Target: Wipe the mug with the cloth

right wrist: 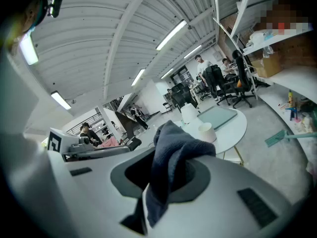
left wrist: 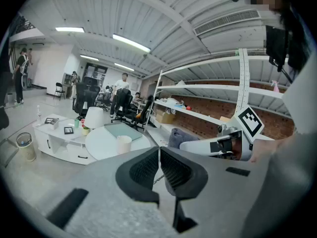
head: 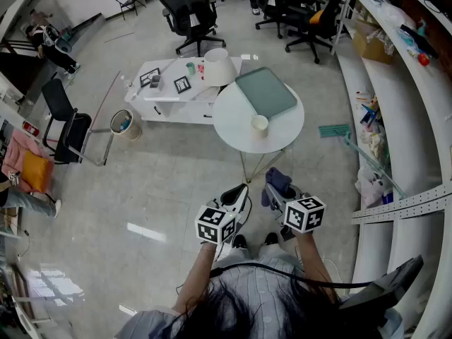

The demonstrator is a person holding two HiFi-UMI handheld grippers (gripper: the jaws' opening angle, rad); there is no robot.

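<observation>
My left gripper is pressed together with nothing in it. My right gripper pinches the dark blue cloth (a fold flops over the jaws). Farther off, the mug stands near the round table's near edge, just beside the green tray.

The cloth is bunched right over the right gripper, and its pads don't show at all in the right gripper view. Up in the head view, part of the cloth slips behind that gripper. The mug on the round worktop is tiny and no handle can be made out. The bits on the low white table are too small to name. The bottom edge cuts off the person.
</observation>
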